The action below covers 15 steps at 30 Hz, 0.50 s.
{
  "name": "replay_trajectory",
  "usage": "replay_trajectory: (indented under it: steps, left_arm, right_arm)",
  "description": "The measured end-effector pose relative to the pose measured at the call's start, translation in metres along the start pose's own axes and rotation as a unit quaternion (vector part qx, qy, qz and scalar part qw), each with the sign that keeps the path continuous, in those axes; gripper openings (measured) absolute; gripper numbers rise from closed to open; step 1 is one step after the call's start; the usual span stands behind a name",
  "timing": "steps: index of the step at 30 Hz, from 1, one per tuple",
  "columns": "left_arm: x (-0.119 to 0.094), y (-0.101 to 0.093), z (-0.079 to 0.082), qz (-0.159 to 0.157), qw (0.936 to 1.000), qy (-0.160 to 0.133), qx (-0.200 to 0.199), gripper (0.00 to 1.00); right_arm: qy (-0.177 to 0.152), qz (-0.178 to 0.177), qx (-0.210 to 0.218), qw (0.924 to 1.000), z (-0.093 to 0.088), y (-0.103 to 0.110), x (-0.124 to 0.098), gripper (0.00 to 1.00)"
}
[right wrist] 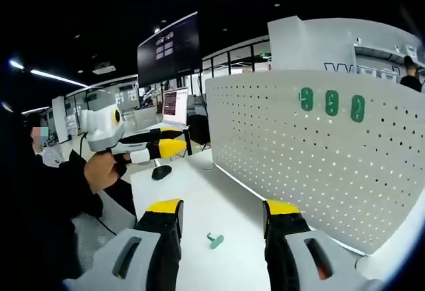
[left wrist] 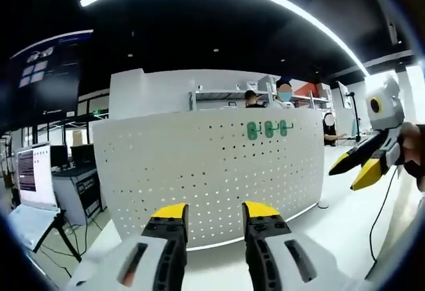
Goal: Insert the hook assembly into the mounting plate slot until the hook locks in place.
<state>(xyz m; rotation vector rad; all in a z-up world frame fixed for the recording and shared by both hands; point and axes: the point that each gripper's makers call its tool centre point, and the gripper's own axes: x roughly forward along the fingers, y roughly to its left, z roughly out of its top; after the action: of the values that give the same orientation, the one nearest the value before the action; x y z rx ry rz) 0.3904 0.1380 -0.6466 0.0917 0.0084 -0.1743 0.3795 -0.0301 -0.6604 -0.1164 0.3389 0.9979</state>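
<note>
Both claws level (jaws apart), facing pegboard.

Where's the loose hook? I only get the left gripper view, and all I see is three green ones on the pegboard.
Observer: In the right gripper view, a green hook lies on the white table, in front of the pegboard.
Operator: Is the right gripper holding it?
Observer: No. The right gripper is open and empty, and the hook lies untouched ahead, between its jaws.
Operator: Anything else on the table?
Observer: A small black object, likely a mouse, farther out than the hook.
</note>
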Motion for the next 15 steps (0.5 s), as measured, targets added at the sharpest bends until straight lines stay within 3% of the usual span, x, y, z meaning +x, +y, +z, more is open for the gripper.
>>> replay_trajectory:
  steps: [10,15]
  left_arm:
    - [-0.022,0.014,-0.021,0.007,0.9998,0.012,-0.012,0.35]
    - [-0.022,0.009,-0.028,-0.006,0.9997,0.015,-0.018,0.36]
  right_arm:
    - [0.034,0.022,-0.011,0.9991,-0.012,0.007,0.029,0.45]
    - [0.057,0.035,-0.016,0.9976,-0.023,0.014,0.045,0.45]
